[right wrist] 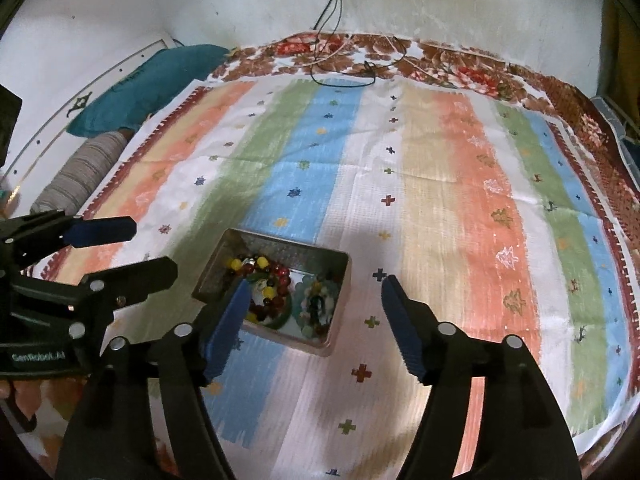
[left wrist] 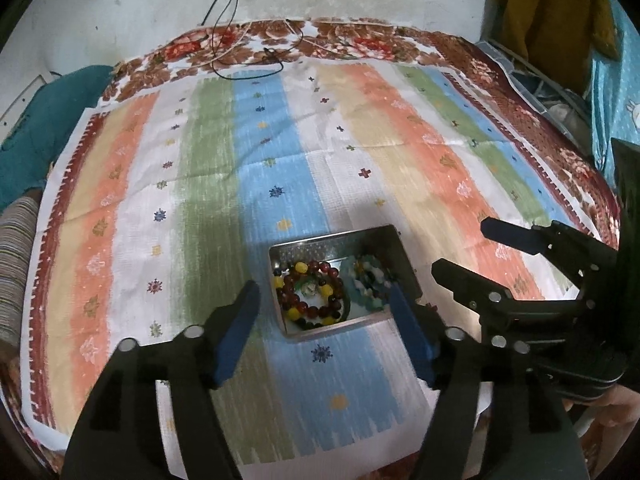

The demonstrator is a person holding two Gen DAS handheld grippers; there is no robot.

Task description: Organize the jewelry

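A wide striped cloth [left wrist: 224, 168] covers the whole work surface, laid over a brown floral blanket [left wrist: 344, 40] whose border shows along the far edge; its bands of blue, green, orange and cream probably serve as a plain flat backdrop against which small pieces are easy to find. A teal cushion [right wrist: 148, 80] and a grey striped roll [right wrist: 80, 176] lie off to the side, clear of the work area, and thin cords [right wrist: 340, 64] trail down the wall onto the blanket. Near the front of the cloth sits a small metal tin [left wrist: 372, 240], open at the top, and the jewelry is gathered inside it: a bracelet of red and yellow beads [left wrist: 316, 296] coiled in one half and a paler green and white cluster [left wrist: 370, 284] beside it, though blur makes it hard to say how many separate pieces there are. Nothing lies loose on the cloth, so the sorting looks largely finished. The left gripper [left wrist: 324, 336] hangs just above the tin, angled steeply down, its blue pads spread wide to either side of it and pinching nothing. The right gripper [right wrist: 314, 320] points down beside it at a shallower tilt, likewise spread apart and empty, one pad over the tin's near corner.
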